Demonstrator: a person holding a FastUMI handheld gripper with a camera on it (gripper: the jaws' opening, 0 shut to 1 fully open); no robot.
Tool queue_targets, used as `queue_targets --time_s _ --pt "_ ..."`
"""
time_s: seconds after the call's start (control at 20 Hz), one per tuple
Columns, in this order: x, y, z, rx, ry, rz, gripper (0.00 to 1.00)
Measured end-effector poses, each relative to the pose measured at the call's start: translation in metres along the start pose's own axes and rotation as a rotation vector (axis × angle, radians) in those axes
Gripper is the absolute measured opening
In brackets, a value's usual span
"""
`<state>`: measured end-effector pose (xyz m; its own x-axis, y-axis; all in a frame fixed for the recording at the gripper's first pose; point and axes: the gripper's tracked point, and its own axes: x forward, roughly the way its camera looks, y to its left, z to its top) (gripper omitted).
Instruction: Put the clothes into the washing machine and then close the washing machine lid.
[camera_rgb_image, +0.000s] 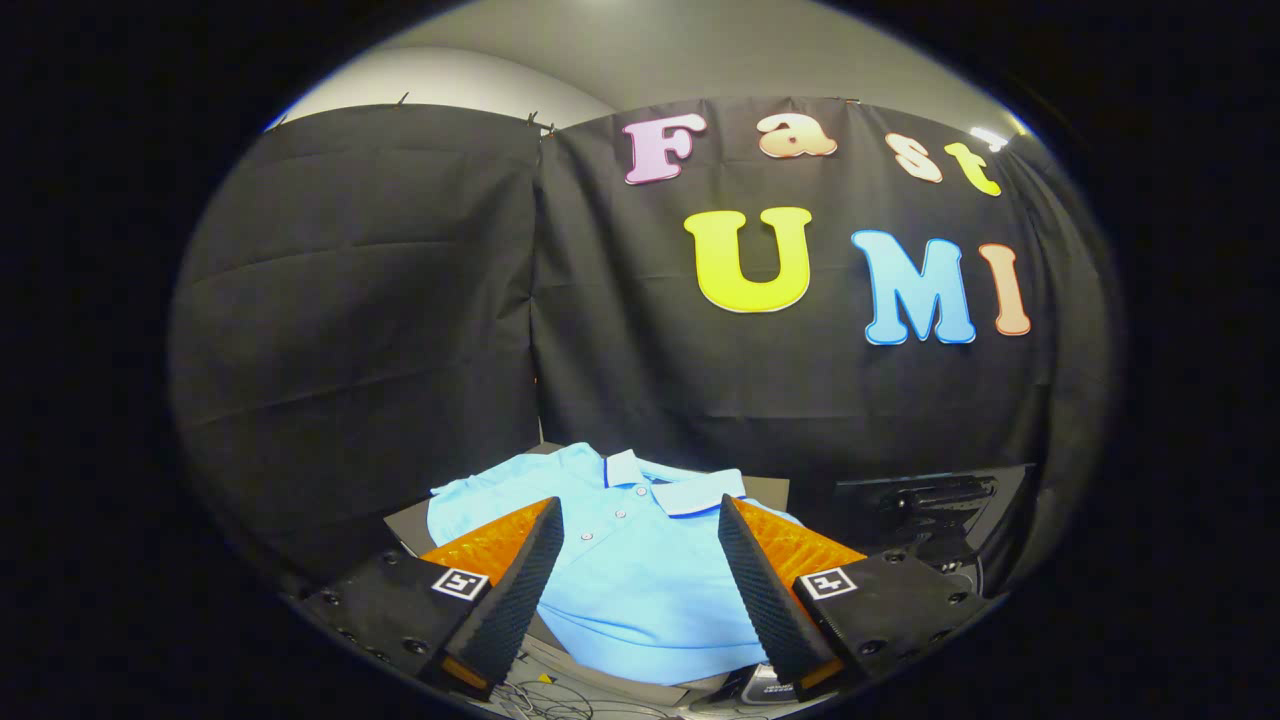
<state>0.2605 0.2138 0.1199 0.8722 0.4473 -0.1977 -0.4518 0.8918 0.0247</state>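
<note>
The gripper (640, 570) is spread wide above the shirt (630, 580), which lies flat between its fingers, so a shallow pinch may slip off the thin cloth.

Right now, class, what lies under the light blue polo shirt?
The polo shirt lies on a dark flat board, whose edges show beside it. The shirt covers the rest. The open gripper hovers above.

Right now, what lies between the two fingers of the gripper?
In the gripper view, the light blue polo shirt lies in the gap, its collar just beyond the fingertips. The gripper is open above it, and neither finger presses on the cloth.
</note>
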Motion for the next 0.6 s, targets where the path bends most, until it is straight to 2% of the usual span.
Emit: queue_targets --time_s 0.6 --pt "0.076 0.018 -0.012 0.056 0.174 0.048 0.97"
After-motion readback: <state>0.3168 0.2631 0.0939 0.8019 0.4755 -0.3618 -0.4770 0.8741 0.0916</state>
